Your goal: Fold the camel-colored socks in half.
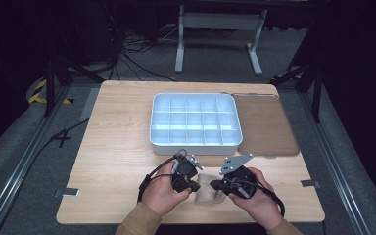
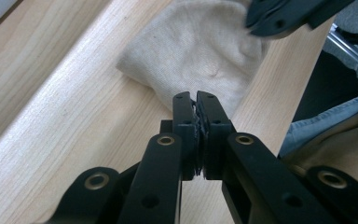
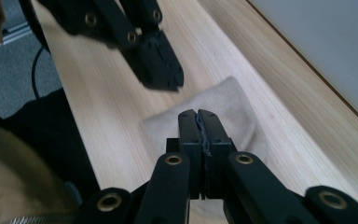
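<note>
A small beige cloth point(image 1: 208, 194) lies crumpled on the wooden table near its front edge, between the two hands. My left gripper point(image 1: 194, 186) is at the cloth's left side. In the left gripper view, my left gripper point(image 2: 196, 96) has its jaws pressed together, tips just over the near edge of the cloth point(image 2: 200, 51). My right gripper point(image 1: 215, 185) is at the cloth's right side. In the right gripper view, my right gripper point(image 3: 198, 113) is shut too, hovering over the cloth point(image 3: 235, 105). Nothing shows between either pair of jaws.
A white tray point(image 1: 196, 142) with several empty compartments stands at the table's middle. A brown mat point(image 1: 267, 125) lies to its right. A metal clip point(image 1: 66, 192) sits at the left table edge. Each gripper's view catches the other gripper close by.
</note>
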{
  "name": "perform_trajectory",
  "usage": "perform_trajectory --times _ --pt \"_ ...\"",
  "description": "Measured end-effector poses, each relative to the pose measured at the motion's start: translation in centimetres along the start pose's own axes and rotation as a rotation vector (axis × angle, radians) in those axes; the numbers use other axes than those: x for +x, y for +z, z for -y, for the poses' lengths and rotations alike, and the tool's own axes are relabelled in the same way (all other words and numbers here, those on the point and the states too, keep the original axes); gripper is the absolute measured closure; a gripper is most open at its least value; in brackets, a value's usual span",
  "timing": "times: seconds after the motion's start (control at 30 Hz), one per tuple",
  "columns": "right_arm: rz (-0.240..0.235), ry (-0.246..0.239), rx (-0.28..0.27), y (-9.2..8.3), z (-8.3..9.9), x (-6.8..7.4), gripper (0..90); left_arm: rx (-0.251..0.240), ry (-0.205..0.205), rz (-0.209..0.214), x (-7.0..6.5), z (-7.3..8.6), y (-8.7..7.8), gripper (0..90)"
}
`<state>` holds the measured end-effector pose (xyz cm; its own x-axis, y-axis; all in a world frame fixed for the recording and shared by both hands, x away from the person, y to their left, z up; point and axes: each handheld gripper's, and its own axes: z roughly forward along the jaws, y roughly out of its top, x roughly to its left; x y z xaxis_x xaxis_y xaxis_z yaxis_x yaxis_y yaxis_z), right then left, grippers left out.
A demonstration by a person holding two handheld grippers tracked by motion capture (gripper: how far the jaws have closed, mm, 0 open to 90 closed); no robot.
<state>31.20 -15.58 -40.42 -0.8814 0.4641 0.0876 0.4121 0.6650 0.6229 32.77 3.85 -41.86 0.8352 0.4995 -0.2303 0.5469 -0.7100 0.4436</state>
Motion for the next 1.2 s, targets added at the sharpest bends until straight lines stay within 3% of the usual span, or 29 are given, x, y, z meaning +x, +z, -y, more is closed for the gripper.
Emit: perform_trajectory --times 0.17,0.43,0.67,0.87,1.0,1.2 --pt "0.018 0.022 0.036 1.3 0.6 -0.6 89.6 0.025 0.071 0.007 -0.3 -0.2 1.5 89.6" --pt "0.072 0.014 0.091 1.4 1.7 -0.8 85.0 0.052 0.107 0.017 -0.6 -0.7 2.3 89.7" --pt "0.089 0.050 0.116 1.7 3.1 -1.4 85.5 0.089 0.100 0.038 -0.5 -1.0 3.0 89.8" --pt "0.087 0.063 0.126 2.3 3.8 -1.6 86.3 0.106 0.101 0.090 -0.7 -1.3 2.9 89.9" --pt "0.092 0.057 0.121 2.3 3.9 -1.5 86.5 0.070 0.102 0.081 -0.8 -1.6 2.3 89.8" --pt "0.091 0.051 0.112 2.2 4.0 -1.5 86.5 -0.128 0.078 -0.027 -0.3 -2.3 2.0 89.7"
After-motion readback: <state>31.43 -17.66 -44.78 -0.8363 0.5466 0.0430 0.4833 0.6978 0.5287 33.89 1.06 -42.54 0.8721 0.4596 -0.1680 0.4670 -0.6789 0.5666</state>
